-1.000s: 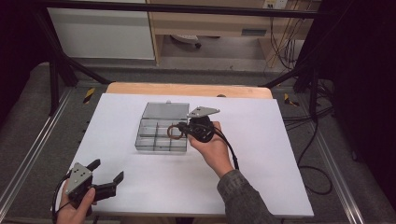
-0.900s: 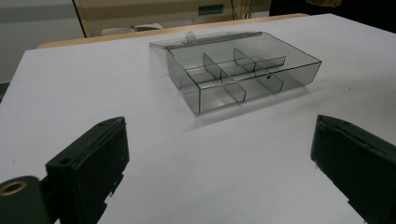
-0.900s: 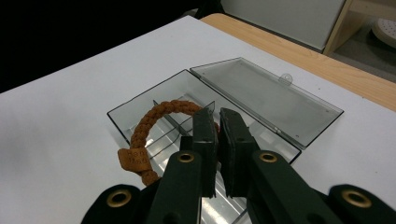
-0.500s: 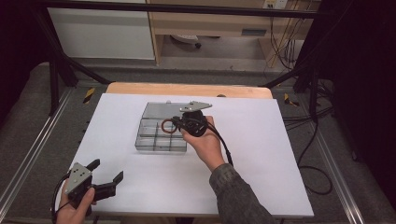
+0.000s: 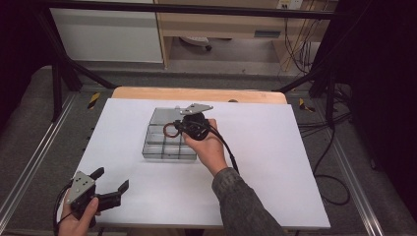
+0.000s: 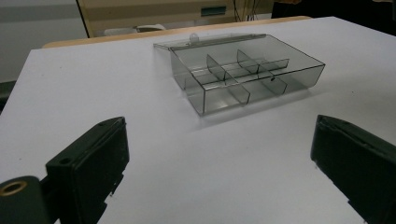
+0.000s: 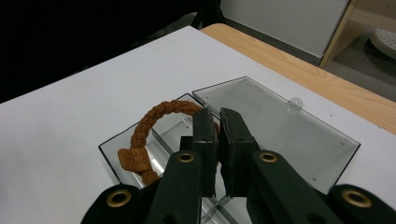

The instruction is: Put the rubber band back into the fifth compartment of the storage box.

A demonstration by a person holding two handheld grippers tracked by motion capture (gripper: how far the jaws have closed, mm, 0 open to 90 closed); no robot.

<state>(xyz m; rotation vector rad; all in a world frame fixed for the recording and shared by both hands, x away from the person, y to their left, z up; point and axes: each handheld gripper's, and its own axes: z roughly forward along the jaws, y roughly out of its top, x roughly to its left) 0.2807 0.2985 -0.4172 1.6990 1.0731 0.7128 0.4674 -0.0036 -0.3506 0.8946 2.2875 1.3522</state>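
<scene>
A clear plastic compartment box (image 5: pixel 153 147) lies mid-table with its lid (image 7: pixel 280 126) folded flat behind it. My right gripper (image 5: pixel 178 129) hovers over the box, shut on a brown braided bracelet (image 5: pixel 170 130). In the right gripper view the bracelet (image 7: pixel 154 114) loops out to the left of the pinched jaws (image 7: pixel 217 114), above a compartment, with a small tag at its lower end. My left gripper (image 5: pixel 110 179) rests near the front left corner of the table, open, nothing between its fingers. From the left gripper view the box (image 6: pixel 243 74) lies ahead, its dividers visible, beyond my left gripper (image 6: pixel 219 126).
A white sheet (image 5: pixel 275 162) covers the table, with a wooden edge (image 5: pixel 196 93) at the far side. Metal frame rails (image 5: pixel 29 162) run along both sides. A cable (image 5: pixel 227 150) trails from the right gripper over the forearm.
The right gripper has carried the bracelet leftward and slightly farther back over the box. The left gripper has stayed put.
</scene>
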